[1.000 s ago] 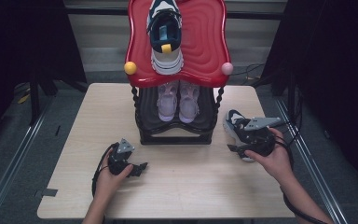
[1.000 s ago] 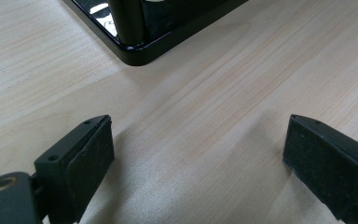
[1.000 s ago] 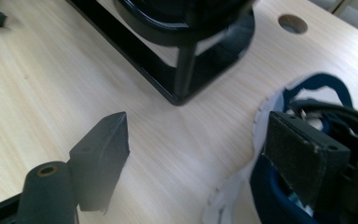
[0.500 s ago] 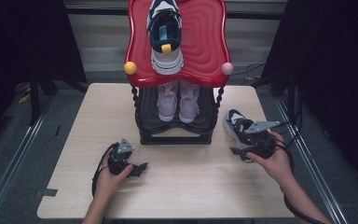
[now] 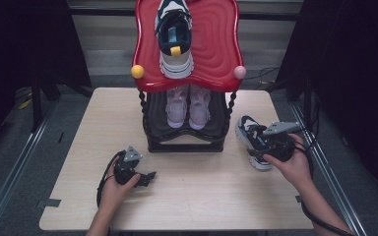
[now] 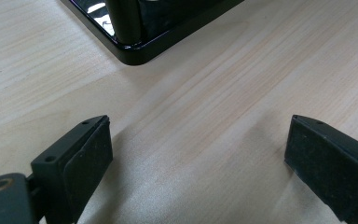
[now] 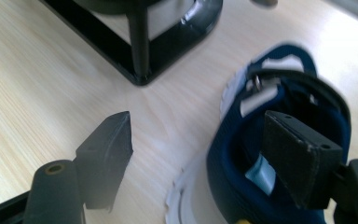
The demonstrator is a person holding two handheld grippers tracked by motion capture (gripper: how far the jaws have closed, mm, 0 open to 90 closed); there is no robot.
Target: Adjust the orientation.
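Navy-and-white sneaker (image 7: pixel 279 154) straddled by my open right gripper (image 7: pixel 205 140), ungrasped; its mate (image 5: pixel 175 42) tops the red rack (image 5: pixel 216 44); left gripper (image 6: pixel 196 154) gapes empty.

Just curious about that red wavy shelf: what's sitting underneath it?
Under the red top shelf, a pair of pale pink shoes sits on the black lower tier. Their heels are covered by the shelf.

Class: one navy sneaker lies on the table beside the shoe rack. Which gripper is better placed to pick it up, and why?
Right. The right gripper is open, one jaw already inside the navy sneaker. The left gripper is open over bare table, across the rack.
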